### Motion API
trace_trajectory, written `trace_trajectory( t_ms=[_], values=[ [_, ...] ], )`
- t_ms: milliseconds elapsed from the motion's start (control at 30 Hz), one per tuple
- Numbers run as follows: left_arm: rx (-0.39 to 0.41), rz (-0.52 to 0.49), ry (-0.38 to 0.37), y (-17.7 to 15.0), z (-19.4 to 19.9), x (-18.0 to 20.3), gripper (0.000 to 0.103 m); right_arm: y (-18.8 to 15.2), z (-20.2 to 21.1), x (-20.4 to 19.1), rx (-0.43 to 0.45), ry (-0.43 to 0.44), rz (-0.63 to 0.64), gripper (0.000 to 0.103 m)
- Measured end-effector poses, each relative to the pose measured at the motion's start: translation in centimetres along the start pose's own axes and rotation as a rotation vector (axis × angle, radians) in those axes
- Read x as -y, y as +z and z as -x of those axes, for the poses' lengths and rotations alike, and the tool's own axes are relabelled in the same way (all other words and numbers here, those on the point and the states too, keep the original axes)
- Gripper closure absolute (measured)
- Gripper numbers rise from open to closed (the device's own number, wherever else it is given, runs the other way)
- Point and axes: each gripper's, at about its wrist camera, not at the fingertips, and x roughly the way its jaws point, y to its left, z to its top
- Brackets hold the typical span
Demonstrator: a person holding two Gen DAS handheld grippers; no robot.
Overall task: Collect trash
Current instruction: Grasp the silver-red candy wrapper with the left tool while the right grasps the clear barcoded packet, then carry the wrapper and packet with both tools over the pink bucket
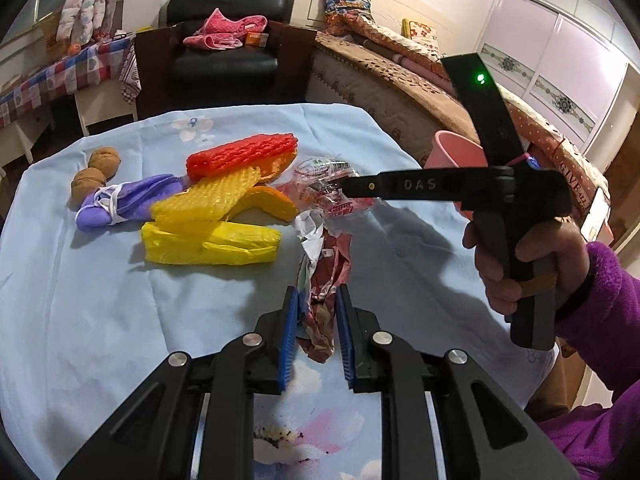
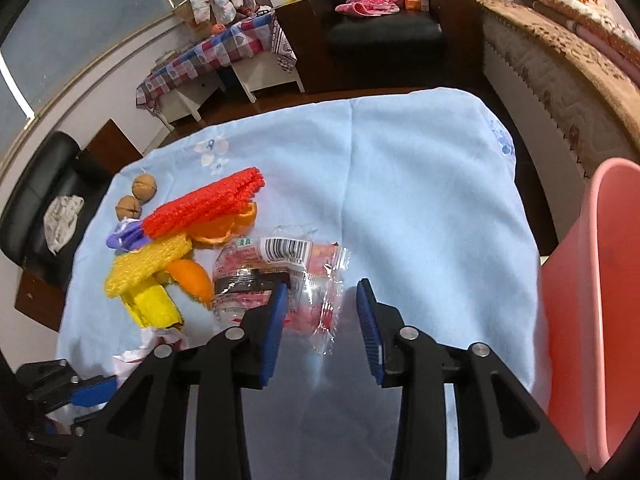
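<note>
Table (image 2: 420,184): covered in a pale blue flowered cloth; all the litter lies on its left half as my right camera sees it, the right half bare.
Bin (image 2: 592,300): pink, standing off the table's right edge, beside my right hand; I judge it the place for the trash.
Litter heap: red foam net (image 1: 244,154), yellow foam net (image 1: 208,200), yellow bag (image 1: 212,244), purple cloth (image 1: 128,202), orange peel (image 1: 272,204) and two walnuts (image 1: 96,174), bunched together beyond and left of both tongs.
Clear wrapper (image 2: 280,276): printed plastic with a barcode, flat on the cloth, its long axis running roughly away from me. It lies just ahead of my right tongs and slightly to their left; the left pad overlaps its near edge.
Right tongs (image 2: 324,316): jaws apart, nothing pressed between the pads. Nearer than the left to this wrapper and to the bin.
Crumpled wrapper (image 1: 320,304): dark red and white, long axis in line with my left tongs.
Left tongs (image 1: 318,316): pads closed on the crumpled wrapper, holding it.
Next move, my judgement: shift the right tongs a little left and forward so both pads straddle the clear wrapper across its short side, then close.
</note>
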Motion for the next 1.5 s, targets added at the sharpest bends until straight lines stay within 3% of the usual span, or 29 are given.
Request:
trace_trajectory(
  t_ms=[67, 100, 267, 500, 800, 1133, 1500],
  values=[
    [0.002, 0.007, 0.008, 0.0, 0.1, 0.0, 0.085, -0.1, 0.1, -0.4, 0.014, -0.013, 0.024, 0.067],
    [0.002, 0.011, 0.013, 0.0, 0.1, -0.1, 0.085, -0.2, 0.2, -0.5, 0.020, -0.011, 0.034, 0.078],
    [0.017, 0.036, 0.030, 0.1, 0.9, -0.1, 0.085, -1.1, 1.4, -1.0, 0.040, 0.001, 0.049, 0.094],
    [0.040, 0.087, 0.054, 0.3, 1.8, 0.2, 0.085, -2.8, 5.6, -2.0, 0.120, 0.004, 0.066, 0.095],
    [0.093, 0.088, 0.038, 2.2, 2.4, 2.8, 0.085, -4.8, 10.5, 0.6, 0.203, -0.029, -0.016, 0.095],
    [0.091, 0.035, -0.032, 5.4, 0.3, 8.2, 0.085, -6.6, 15.0, 6.0, 0.277, -0.163, -0.123, 0.094],
    [0.082, -0.046, -0.083, 8.2, -2.5, 14.4, 0.085, -8.1, 18.2, 12.0, 0.345, -0.245, -0.247, 0.094]
  ],
)
